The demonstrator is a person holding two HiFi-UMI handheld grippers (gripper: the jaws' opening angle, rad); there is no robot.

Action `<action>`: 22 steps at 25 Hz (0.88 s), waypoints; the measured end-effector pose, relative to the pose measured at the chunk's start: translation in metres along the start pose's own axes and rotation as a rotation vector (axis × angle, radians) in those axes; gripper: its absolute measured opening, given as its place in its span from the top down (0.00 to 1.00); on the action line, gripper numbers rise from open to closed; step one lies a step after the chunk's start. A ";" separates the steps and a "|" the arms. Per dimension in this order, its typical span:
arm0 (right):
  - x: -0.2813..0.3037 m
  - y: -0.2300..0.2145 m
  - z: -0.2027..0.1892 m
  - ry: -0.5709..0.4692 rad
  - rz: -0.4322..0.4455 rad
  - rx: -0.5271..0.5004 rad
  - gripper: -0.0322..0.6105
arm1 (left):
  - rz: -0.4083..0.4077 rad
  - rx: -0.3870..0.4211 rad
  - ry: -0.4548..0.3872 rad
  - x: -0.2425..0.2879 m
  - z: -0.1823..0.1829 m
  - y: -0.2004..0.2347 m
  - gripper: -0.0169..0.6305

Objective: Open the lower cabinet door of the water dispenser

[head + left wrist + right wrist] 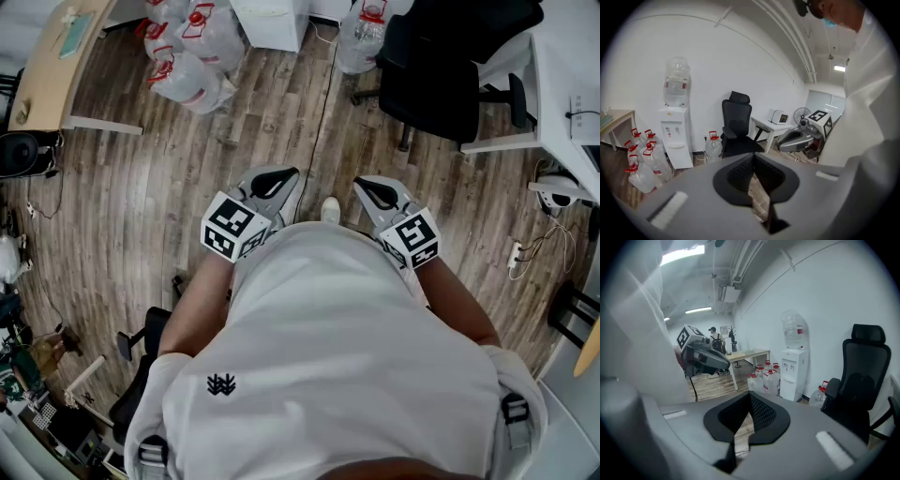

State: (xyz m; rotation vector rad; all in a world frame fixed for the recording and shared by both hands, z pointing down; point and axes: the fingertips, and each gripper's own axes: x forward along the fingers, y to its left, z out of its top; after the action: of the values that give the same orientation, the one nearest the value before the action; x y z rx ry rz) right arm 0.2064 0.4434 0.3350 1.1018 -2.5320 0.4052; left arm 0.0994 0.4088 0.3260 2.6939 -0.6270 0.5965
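The white water dispenser [675, 136] stands against the far wall with a clear bottle [676, 86] on top. Its lower cabinet door [681, 158] looks closed. It also shows in the right gripper view, where the dispenser [793, 373] is small and far off. In the head view only the dispenser's top [270, 19] shows at the upper edge. My left gripper [279, 178] and right gripper [372, 190] are held close in front of the person's white shirt, well away from the dispenser. Both are shut with nothing between the jaws.
Several water jugs with red caps [192, 56] lie on the wood floor left of the dispenser, and one jug [361, 37] stands to its right. A black office chair [436, 75] and a white desk [572, 66] are at the right. A wooden table [56, 66] is at the left.
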 end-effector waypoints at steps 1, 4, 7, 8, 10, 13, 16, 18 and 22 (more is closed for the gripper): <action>-0.003 -0.005 -0.001 0.000 -0.001 0.002 0.95 | 0.005 0.000 0.001 0.003 0.001 -0.002 0.89; -0.010 -0.020 -0.006 0.007 0.000 0.002 0.95 | 0.023 -0.003 -0.003 0.012 0.005 -0.005 0.89; -0.011 -0.032 -0.010 0.015 0.010 -0.003 0.95 | 0.045 -0.014 -0.011 0.020 0.009 -0.003 0.89; -0.010 -0.035 -0.011 0.017 0.015 -0.004 0.95 | 0.052 -0.018 -0.013 0.021 0.010 -0.002 0.89; -0.005 -0.041 -0.014 0.022 0.028 0.003 0.95 | 0.065 -0.029 -0.017 0.025 0.012 0.002 0.89; 0.006 -0.057 -0.014 0.027 0.040 0.037 0.95 | 0.073 -0.043 -0.019 0.033 0.018 0.013 0.89; 0.024 -0.073 -0.009 0.028 0.036 0.033 0.95 | 0.067 -0.043 -0.013 0.040 0.022 0.033 0.89; 0.041 -0.086 -0.004 0.029 0.026 0.022 0.95 | 0.061 -0.037 -0.007 0.046 0.024 0.052 0.88; 0.078 -0.110 0.009 0.050 -0.012 0.050 0.95 | 0.038 -0.007 0.004 0.058 0.034 0.099 0.88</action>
State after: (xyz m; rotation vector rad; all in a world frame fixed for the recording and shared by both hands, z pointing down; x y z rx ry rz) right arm 0.2368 0.3169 0.3733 1.1107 -2.4832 0.4898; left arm 0.1107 0.2907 0.3429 2.6795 -0.6789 0.6081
